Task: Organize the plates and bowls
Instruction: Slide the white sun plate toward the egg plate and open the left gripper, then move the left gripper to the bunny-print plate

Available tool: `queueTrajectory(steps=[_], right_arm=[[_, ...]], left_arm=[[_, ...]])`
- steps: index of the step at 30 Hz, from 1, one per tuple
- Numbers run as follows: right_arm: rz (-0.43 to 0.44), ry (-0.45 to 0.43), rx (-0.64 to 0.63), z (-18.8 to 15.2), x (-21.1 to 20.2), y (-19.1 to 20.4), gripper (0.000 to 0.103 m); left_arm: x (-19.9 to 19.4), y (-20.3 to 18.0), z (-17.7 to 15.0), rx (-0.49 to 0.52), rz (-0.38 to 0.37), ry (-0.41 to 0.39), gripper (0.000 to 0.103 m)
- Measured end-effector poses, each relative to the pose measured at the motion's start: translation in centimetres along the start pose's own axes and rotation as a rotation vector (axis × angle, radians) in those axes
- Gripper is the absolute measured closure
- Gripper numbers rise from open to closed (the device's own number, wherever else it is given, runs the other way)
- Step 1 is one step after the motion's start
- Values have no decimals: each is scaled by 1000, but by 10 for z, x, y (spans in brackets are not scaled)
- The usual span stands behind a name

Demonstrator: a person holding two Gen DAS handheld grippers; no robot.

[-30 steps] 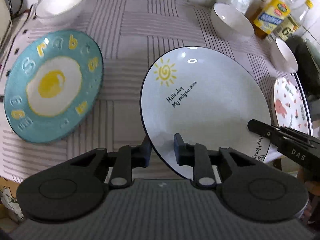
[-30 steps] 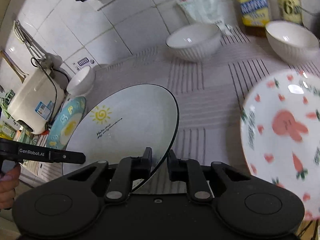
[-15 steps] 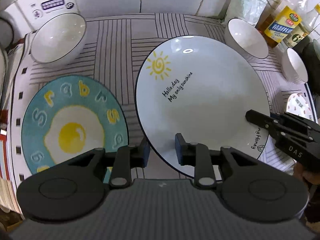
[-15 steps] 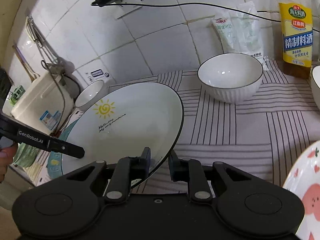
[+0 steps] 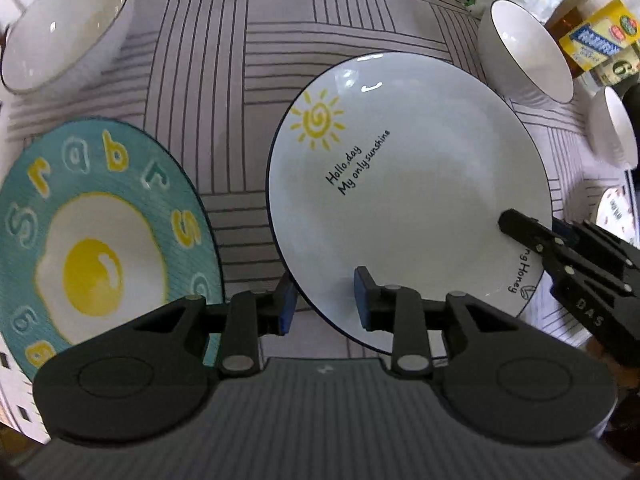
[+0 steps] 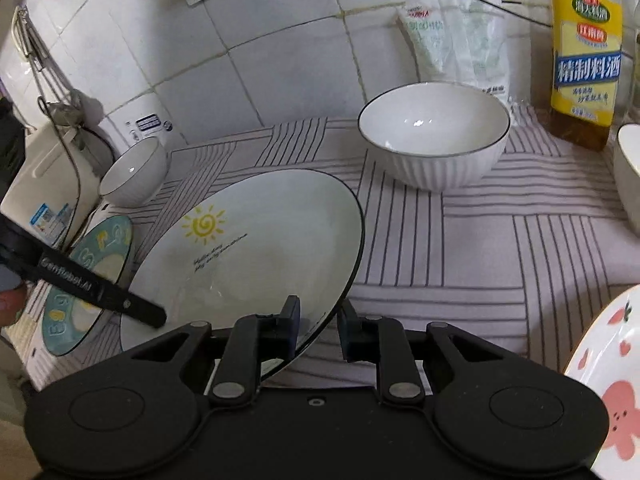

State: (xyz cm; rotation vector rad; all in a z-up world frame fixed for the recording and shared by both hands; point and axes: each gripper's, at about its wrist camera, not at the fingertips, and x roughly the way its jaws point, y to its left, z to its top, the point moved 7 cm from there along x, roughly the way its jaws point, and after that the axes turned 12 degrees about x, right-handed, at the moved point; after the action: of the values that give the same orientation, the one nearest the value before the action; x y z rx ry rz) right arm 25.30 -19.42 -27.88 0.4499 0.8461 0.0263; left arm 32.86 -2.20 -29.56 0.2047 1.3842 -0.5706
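The white sun plate is carried over the striped cloth, just to the right of the teal egg plate, and it appears tilted, with its right rim higher. Its near rim passes between the 2 pads of the left gripper, whose jaws have just been opening. A gap is seen beside the rim there, so that grip is judged loose or released. The right rim is straddled by the right gripper, but whether its pads press on the rim cannot be told from either view. The main danger is judged to be a slip. If the left side is freed before the plate is seated, all the weight would be taken on 1 narrow pinch at the glazed edge, and the plate could pivot and drop. A drop to the left could strike or chip the egg plate's rim. A stack is presumably intended, so a poorly centred landing could leave the sun plate rocking on the egg plate. On the far side a ribbed white bowl could be knocked if the plate is swung wide.
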Motion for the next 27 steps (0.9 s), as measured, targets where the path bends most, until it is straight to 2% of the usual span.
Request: queueTrajectory(steps=[3, 6, 9, 13, 18, 22, 24, 27], right_arm=[[-22, 29, 16, -3, 3, -1, 78], [-75, 83, -38, -6, 7, 1, 74], [-96, 99, -60, -3, -5, 4, 70], [-26, 45, -17, 4, -40, 6, 55], [-15, -25, -24, 8, -86, 5, 47], [1, -79, -46, 14, -124, 0, 44], [4, -109, -62, 16, -144, -5, 37], [-5, -143, -67, 18, -170, -21, 35]], left_arm=[[3, 0, -5, -11, 17, -11, 75], [0, -6, -9, 9, 36, -23, 77], [-10, -6, -12, -9, 67, -38, 76], [-29, -14, -19, -4, 100, -48, 71], [-57, -31, -24, 19, 158, -70, 62], [-81, -55, -15, 51, 159, -132, 58], [-91, -70, -11, 68, 164, -172, 53], [-107, -93, -9, 87, 173, -222, 49]])
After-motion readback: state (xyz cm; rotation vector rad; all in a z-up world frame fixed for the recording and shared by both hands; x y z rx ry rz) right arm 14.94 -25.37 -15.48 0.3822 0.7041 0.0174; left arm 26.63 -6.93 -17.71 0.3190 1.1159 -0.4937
